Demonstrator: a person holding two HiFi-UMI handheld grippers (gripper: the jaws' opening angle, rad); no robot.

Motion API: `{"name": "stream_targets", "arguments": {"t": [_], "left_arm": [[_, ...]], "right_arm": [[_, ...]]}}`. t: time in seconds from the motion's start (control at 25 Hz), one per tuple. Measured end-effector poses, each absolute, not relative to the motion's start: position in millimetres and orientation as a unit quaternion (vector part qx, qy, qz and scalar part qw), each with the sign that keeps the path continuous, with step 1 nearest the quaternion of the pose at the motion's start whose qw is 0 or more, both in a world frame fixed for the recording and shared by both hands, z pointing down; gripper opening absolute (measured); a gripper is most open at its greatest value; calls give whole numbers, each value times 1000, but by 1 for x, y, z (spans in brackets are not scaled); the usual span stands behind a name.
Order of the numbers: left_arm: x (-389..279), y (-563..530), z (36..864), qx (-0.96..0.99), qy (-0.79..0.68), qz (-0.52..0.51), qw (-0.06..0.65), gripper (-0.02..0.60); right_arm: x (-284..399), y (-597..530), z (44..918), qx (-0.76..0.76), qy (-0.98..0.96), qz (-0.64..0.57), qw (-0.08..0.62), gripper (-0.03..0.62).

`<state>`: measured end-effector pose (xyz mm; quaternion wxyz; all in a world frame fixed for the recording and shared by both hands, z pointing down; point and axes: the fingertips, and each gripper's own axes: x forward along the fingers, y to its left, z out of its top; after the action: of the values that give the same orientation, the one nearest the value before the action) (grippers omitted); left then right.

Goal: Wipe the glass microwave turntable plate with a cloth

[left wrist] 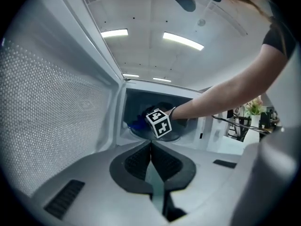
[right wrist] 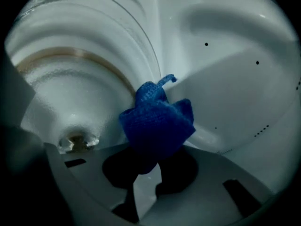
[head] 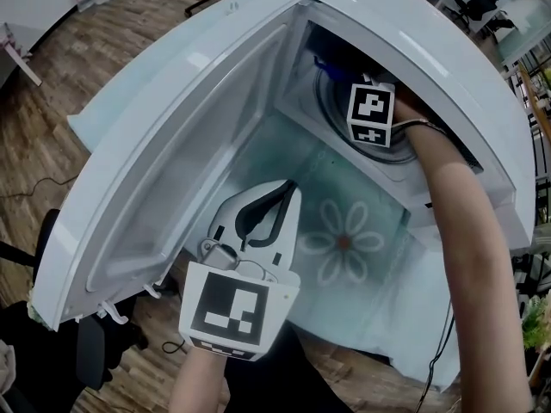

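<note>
The cloth point(right wrist: 157, 119) is deep blue with a knitted weave. The turntable plate point(right wrist: 70, 79) is clear glass with a brownish ring. The microwave point(head: 413, 33) is white, and its door point(left wrist: 47, 112), at frame left, is finely dotted. The marker cubes point(head: 372, 114) show black-and-white squares. A white daisy point(head: 344, 243) with a reddish centre patterns the teal tabletop point(head: 379, 317).

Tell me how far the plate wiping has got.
Done: the microwave door is open and the right tongs, shut on the blue cloth, are inside. In hand: the cloth sits at the rim of the glass plate, apparently wiping. Left: likely most of the plate; its cleanliness cannot be judged. The left tongs are shut, empty.
</note>
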<state>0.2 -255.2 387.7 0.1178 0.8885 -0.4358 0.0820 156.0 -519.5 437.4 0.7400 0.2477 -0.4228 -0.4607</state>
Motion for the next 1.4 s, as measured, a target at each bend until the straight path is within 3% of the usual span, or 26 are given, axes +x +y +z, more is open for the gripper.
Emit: {"name": "stream_targets", "arguments": {"t": [0.4, 1.0, 1.4], "left_arm": [[0, -252, 391, 885, -443, 92, 108, 5], [9, -243, 390, 901, -411, 96, 102, 5], [8, -244, 389, 903, -407, 95, 100, 5]], "right_arm": [[177, -516, 447, 115, -329, -466, 814, 52], [268, -458, 450, 54, -239, -278, 929, 52], [302, -419, 450, -24, -183, -190, 964, 52]]}}
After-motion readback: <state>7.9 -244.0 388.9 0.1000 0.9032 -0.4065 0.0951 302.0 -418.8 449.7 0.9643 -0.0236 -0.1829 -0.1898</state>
